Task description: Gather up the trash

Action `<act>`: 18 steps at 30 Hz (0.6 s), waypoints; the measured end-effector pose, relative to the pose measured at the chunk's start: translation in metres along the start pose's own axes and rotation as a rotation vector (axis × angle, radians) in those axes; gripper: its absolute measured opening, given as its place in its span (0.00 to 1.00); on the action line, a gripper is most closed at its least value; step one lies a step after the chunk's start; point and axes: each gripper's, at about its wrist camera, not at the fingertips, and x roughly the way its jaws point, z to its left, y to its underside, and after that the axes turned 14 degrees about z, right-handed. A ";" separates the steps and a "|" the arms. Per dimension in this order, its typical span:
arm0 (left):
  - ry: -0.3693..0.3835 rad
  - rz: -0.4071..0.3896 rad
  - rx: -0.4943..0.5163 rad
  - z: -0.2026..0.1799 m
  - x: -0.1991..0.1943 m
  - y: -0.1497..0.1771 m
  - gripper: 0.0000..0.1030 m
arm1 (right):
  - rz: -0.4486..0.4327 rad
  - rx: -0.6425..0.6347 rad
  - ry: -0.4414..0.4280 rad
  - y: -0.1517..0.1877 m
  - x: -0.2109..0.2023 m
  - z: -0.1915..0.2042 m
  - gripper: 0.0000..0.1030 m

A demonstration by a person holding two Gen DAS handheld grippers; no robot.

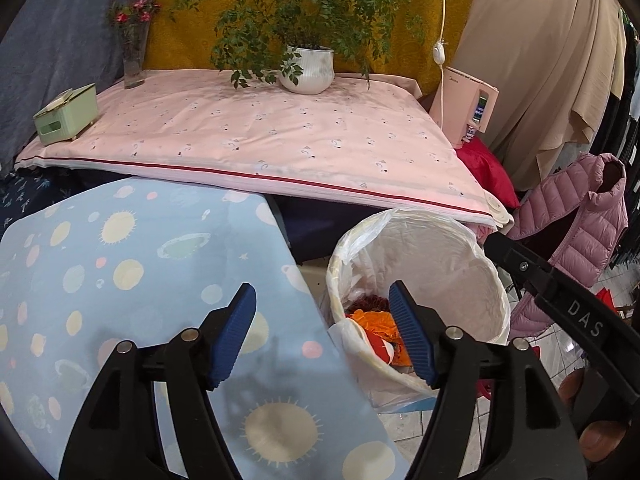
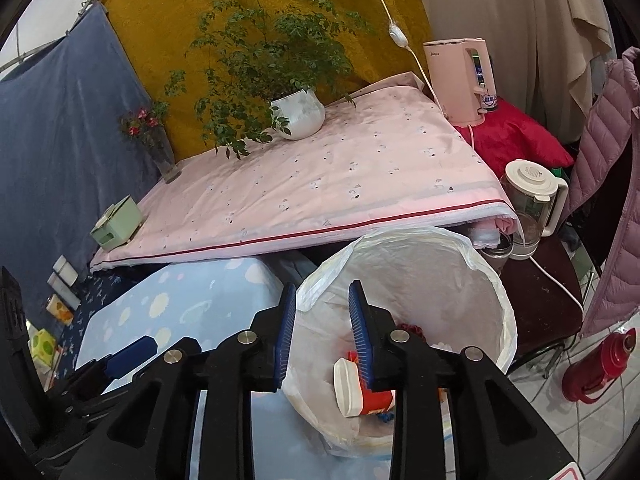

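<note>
A white bin lined with a plastic bag (image 1: 448, 248) stands on the floor between a blue spotted surface (image 1: 132, 280) and a pink-covered table (image 1: 260, 132). Orange and red trash (image 1: 376, 324) lies inside it. My left gripper (image 1: 322, 332) is open and empty, over the blue surface's edge and the bin's left rim. In the right wrist view the bin (image 2: 420, 280) sits just ahead, with a red cup with a white rim (image 2: 360, 392) lying in it. My right gripper (image 2: 322, 328) is open, its jaws over the bin's left rim, holding nothing. The right gripper's arm (image 1: 560, 292) crosses the left view.
On the pink table stand a potted plant (image 1: 308, 68), a flower vase (image 1: 134, 56) and a green tissue box (image 1: 66, 114). A pink kettle (image 2: 460, 80), a blender jug (image 2: 528, 200), a red thermos (image 2: 600, 364) and a pink puffer jacket (image 1: 576, 220) are at the right.
</note>
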 end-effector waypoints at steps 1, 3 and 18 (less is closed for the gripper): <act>-0.004 -0.001 -0.003 0.002 -0.001 0.002 0.64 | 0.003 -0.006 0.006 0.001 -0.001 0.002 0.31; -0.007 -0.005 -0.011 0.006 -0.004 0.005 0.65 | 0.008 -0.017 0.019 0.004 -0.002 0.006 0.33; -0.108 -0.022 -0.025 0.031 -0.021 0.036 0.78 | 0.062 -0.098 0.141 0.035 -0.010 0.030 0.49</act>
